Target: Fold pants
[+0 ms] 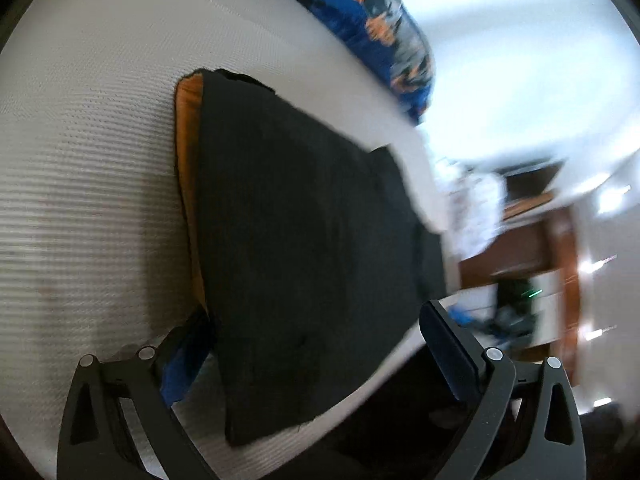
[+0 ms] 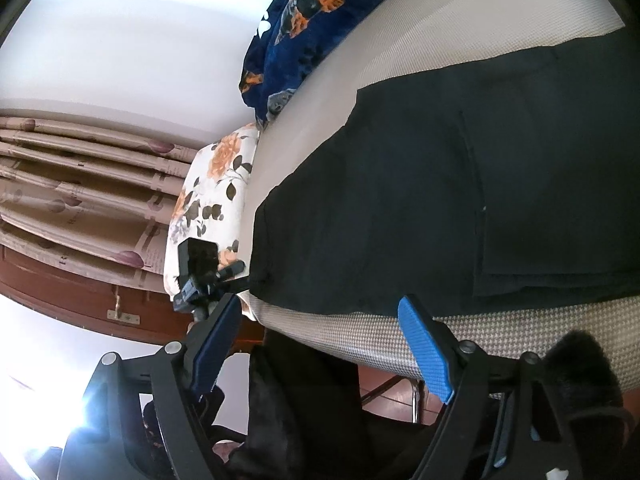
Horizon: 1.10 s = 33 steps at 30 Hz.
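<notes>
Here the black pants (image 2: 460, 184) are lying flat on the bed (image 1: 80, 160), their near hem just ahead of the right gripper (image 2: 320, 344), whose fingers are standing spread and empty; the left gripper (image 1: 312, 340), likewise spread, is straddling a corner.

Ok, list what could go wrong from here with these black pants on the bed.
1. The folded black pants lie close to the mattress edge; a nudge could drag them off.
2. The right gripper is open with nothing between its fingers; closing near the hem might catch only the top layer and undo the fold.
3. An orange layer shows along one side beneath the pants, and the left gripper could snag it too.
</notes>
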{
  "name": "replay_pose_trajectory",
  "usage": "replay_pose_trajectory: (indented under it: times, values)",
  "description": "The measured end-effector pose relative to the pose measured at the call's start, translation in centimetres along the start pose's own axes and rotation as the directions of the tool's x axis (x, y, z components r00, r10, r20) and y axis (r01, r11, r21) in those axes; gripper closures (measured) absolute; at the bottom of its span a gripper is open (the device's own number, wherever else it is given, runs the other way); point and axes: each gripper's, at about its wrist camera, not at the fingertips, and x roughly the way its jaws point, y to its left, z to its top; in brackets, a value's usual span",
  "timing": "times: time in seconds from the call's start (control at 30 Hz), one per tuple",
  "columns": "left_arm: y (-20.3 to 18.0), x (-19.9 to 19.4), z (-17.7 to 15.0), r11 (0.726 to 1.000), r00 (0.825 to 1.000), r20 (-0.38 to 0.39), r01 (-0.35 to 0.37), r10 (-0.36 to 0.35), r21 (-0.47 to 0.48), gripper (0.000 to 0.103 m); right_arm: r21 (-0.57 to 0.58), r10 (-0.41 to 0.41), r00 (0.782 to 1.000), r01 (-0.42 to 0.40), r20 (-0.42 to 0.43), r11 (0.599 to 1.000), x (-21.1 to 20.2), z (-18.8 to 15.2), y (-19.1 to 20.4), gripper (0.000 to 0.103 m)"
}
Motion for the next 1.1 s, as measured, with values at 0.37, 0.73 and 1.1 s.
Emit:
replay_pose_trajectory:
  times: [0.37, 0.73, 1.1]
  values:
    - [-1.0, 0.2, -0.5, 0.999, 1.000, -0.006, -0.029, 0.029, 0.046, 0.005, 0.029, 0.007, 1.000, -0.007, 0.020, 1.000, -0.2, 0.2, -0.8, 0.019]
    - [-2.8, 0.6, -1.7, 0.944, 0.938, 0.126, -0.328, 0.322, 0.032, 0.075, 0.014, -0.005, 1.000, 0.004, 0.027, 1.000, -0.4, 0.3, -0.3, 0.019]
    - [-13.8, 2.0, -4.6, 0.787, 0.811, 0.341, -0.565, 0.475, 0.249, 0.076, 0.027, -0.006, 0.999, 0.005, 0.052, 1.000, -1.0, 0.6, -0.8, 0.019]
